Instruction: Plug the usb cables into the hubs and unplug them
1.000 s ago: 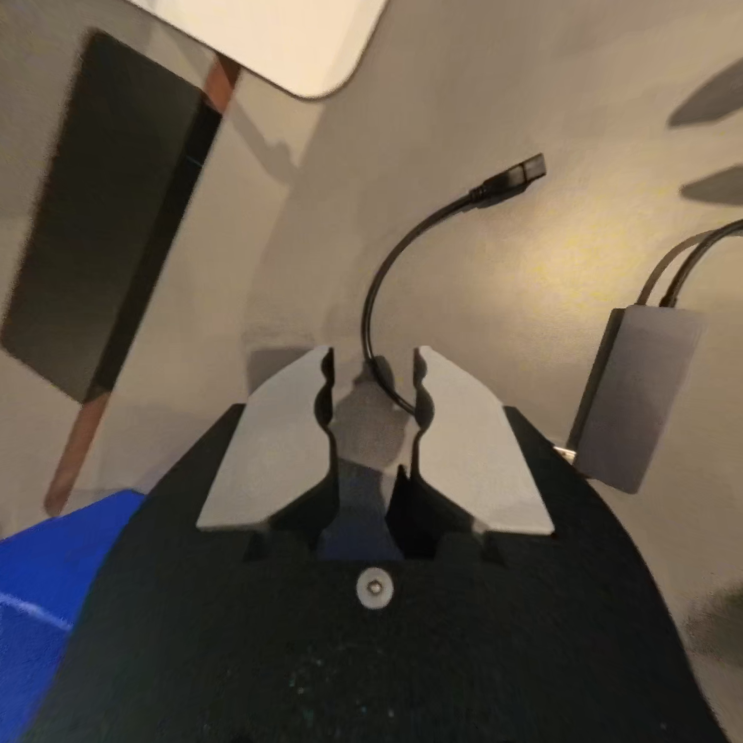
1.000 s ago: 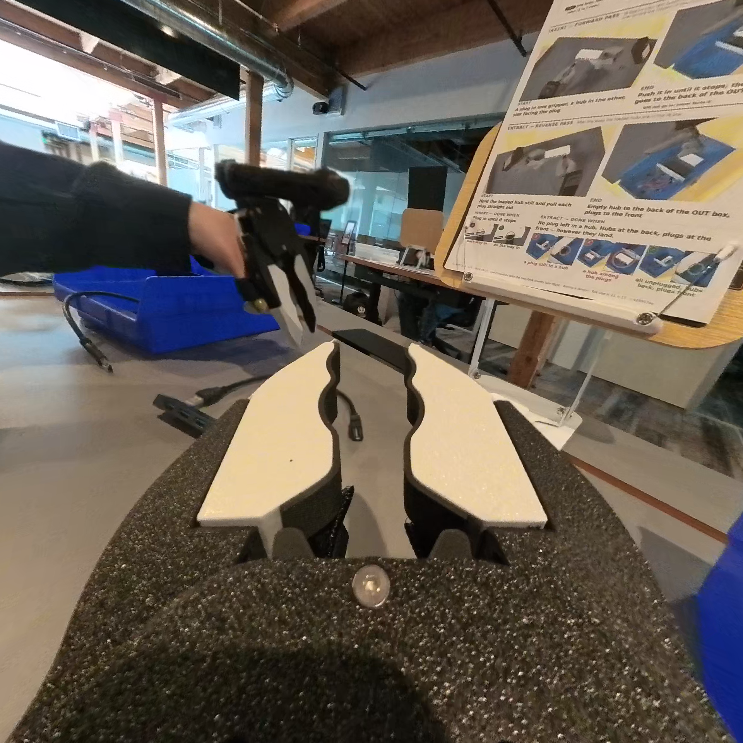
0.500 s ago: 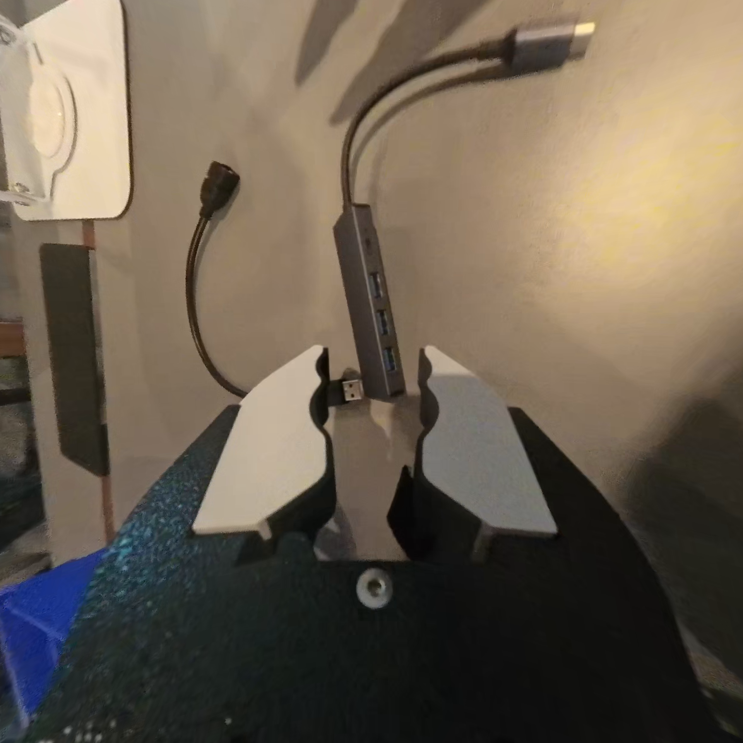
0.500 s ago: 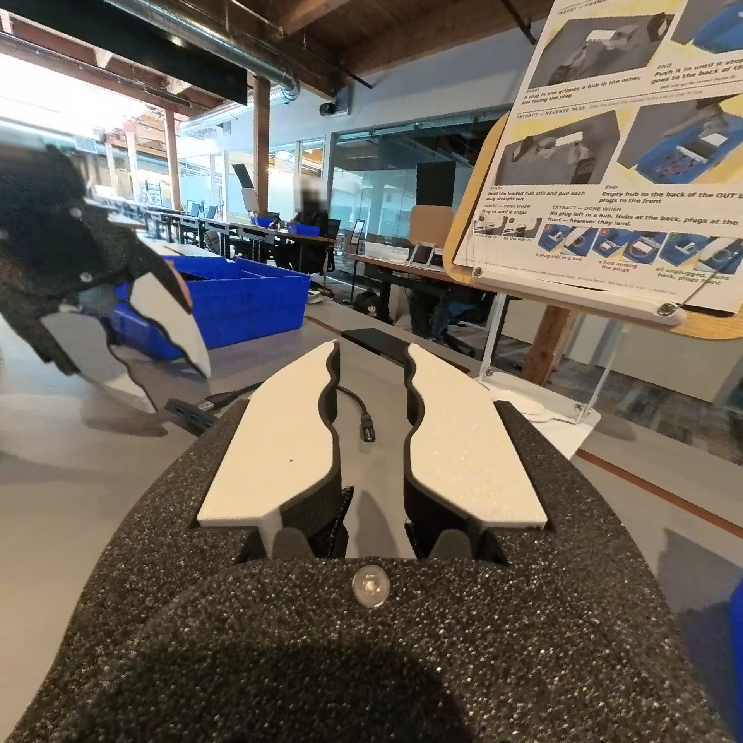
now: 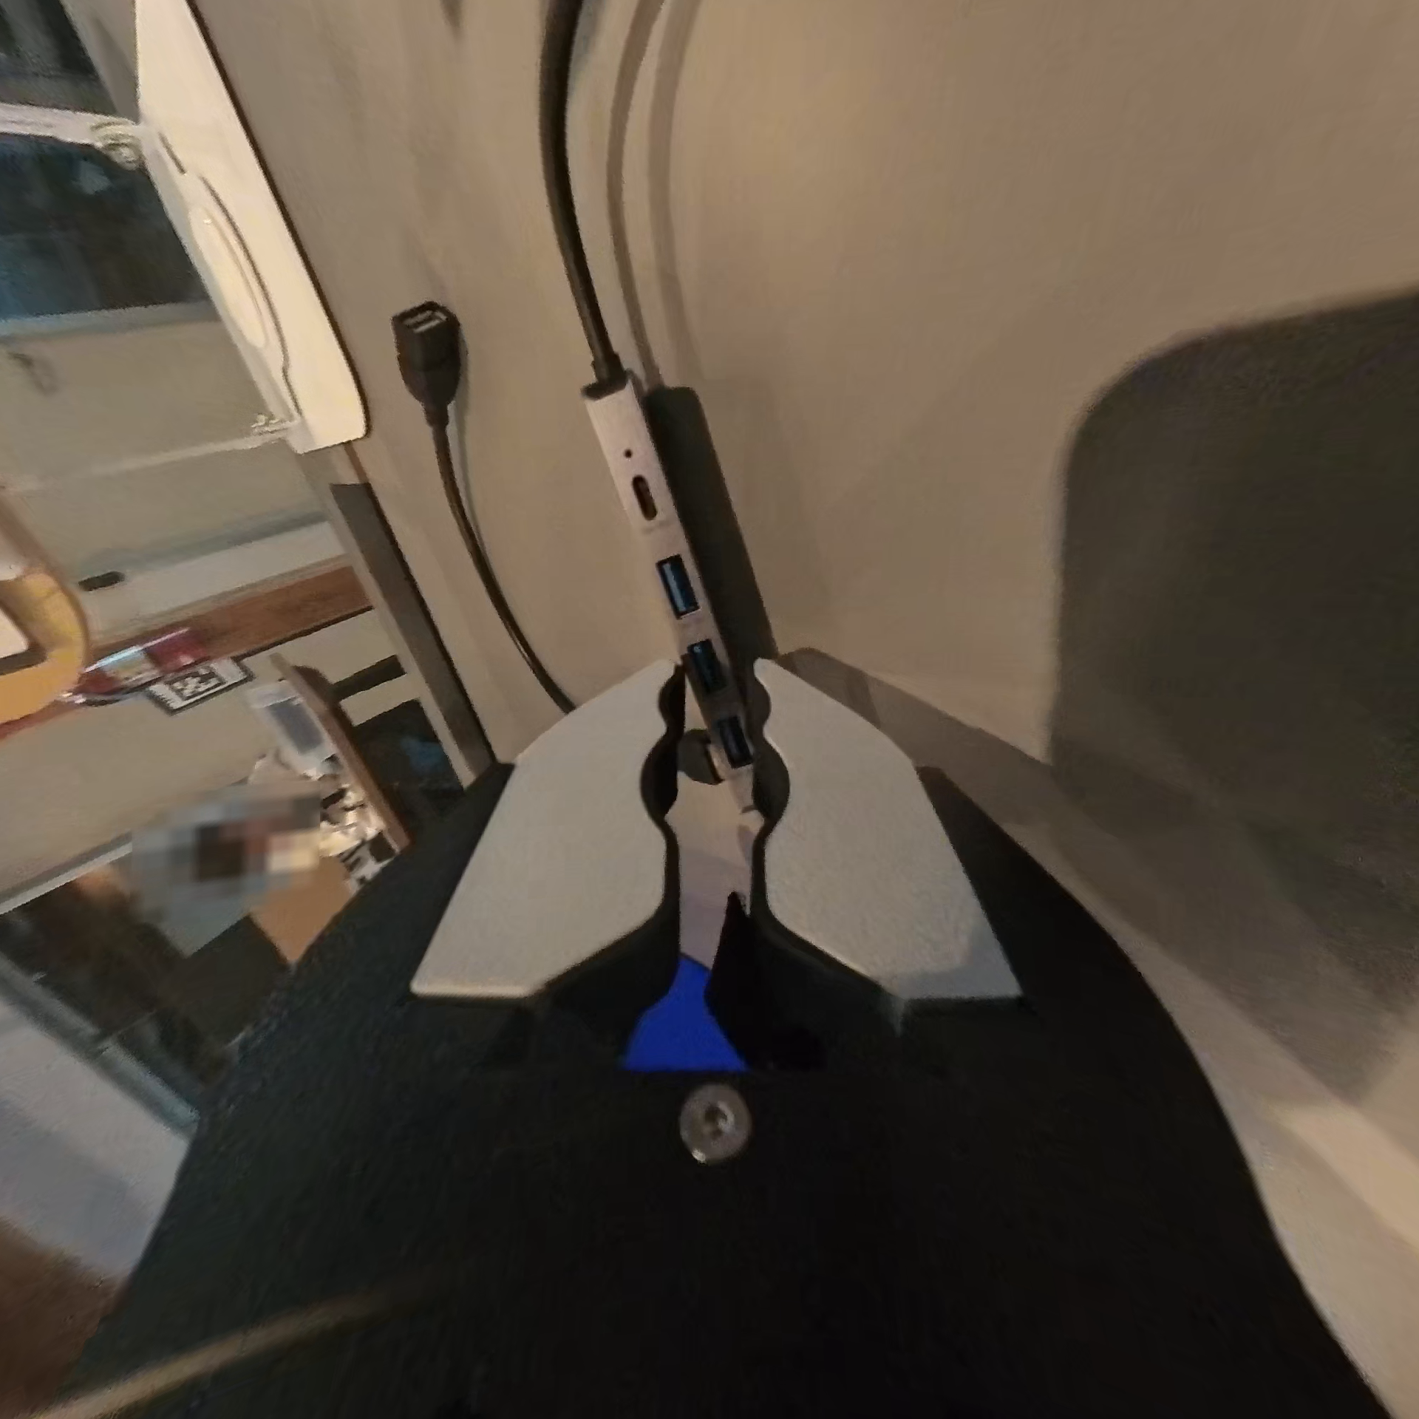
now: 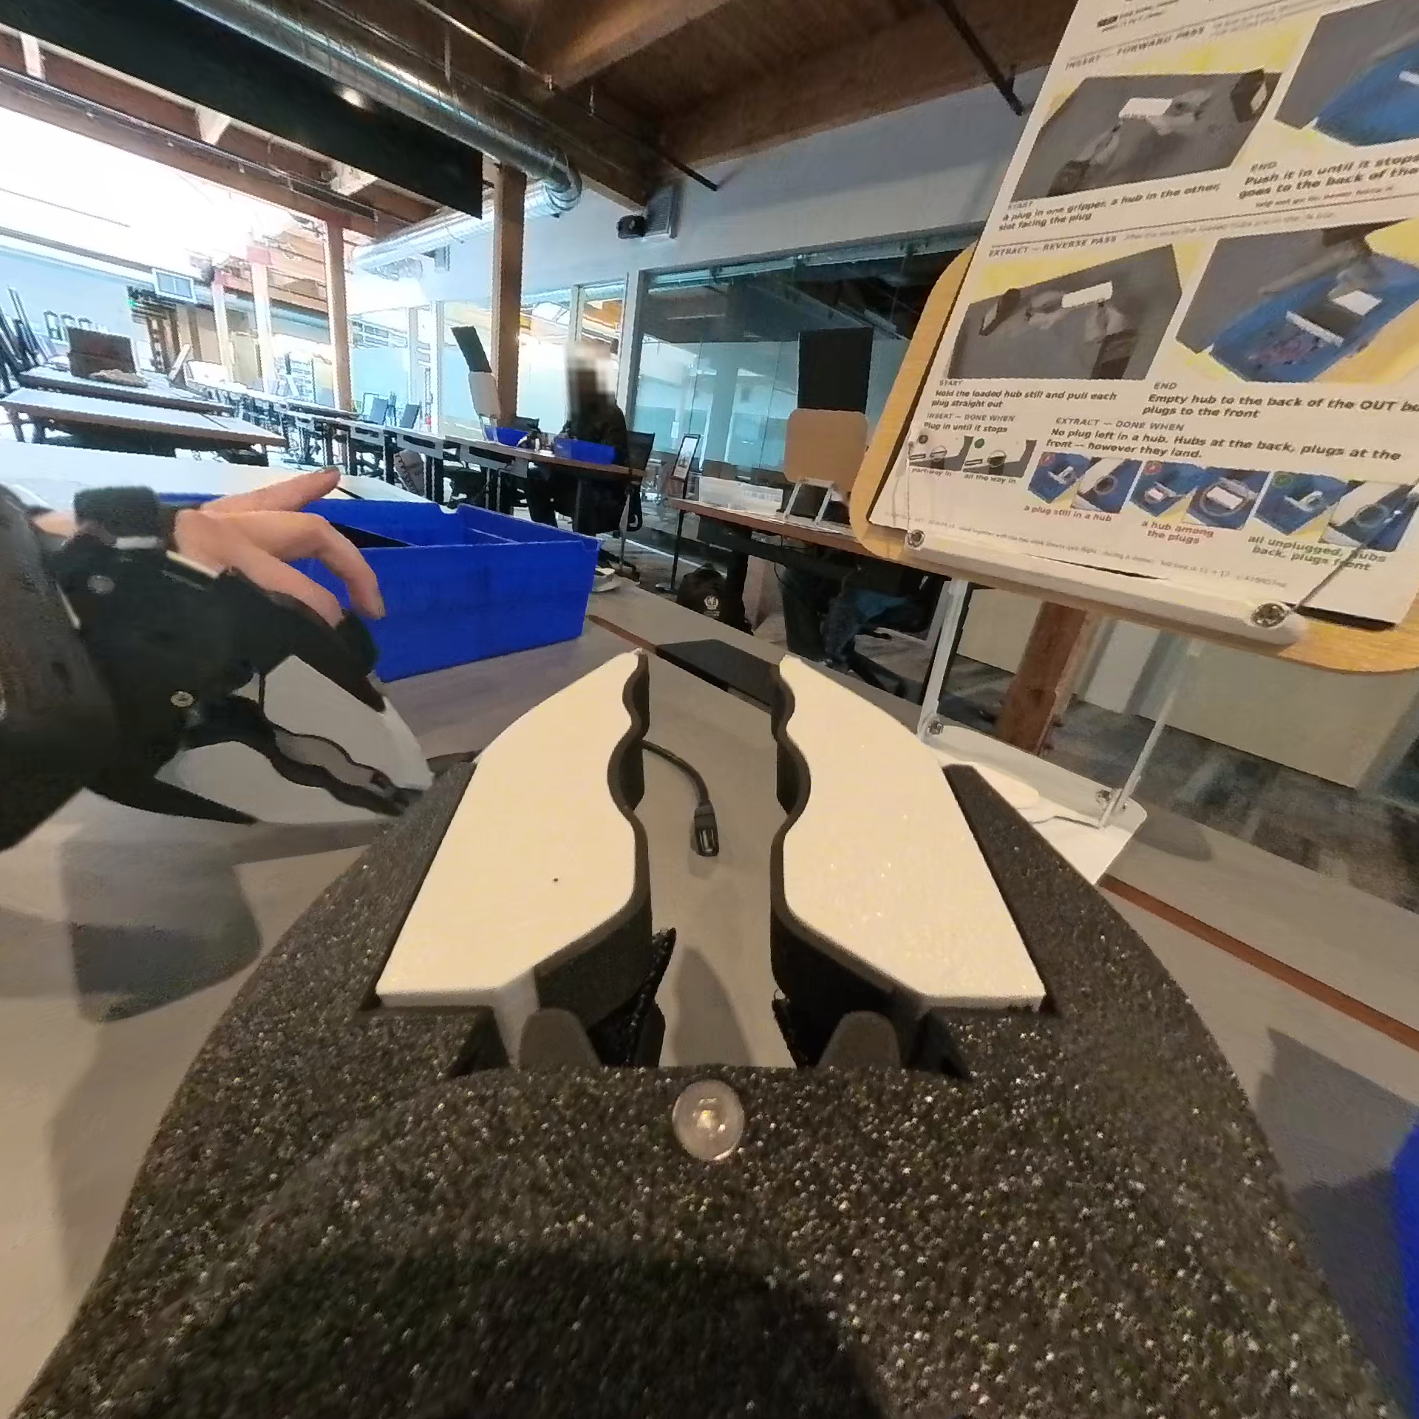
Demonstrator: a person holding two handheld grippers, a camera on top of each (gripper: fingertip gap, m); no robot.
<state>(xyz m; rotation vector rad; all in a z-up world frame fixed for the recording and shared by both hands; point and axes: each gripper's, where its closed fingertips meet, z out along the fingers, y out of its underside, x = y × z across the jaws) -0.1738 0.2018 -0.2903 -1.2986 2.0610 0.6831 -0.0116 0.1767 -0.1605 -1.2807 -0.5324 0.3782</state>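
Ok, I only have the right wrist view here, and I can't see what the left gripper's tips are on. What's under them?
Observer: The left gripper appears to pinch the near end of a grey hub.
Operator: Which ports are free?
Observer: Two blue ports farther up look empty. A plug sits at the nearest one, but I cannot tell whether it is seated.
Operator: And the hub's lead?
Observer: Its black cable leaves the far end, away from the gripper.

instruction sheet (image 6: 1198, 322) on stand: printed writing with photos | tag (image 5: 201, 679): black-and-white square code
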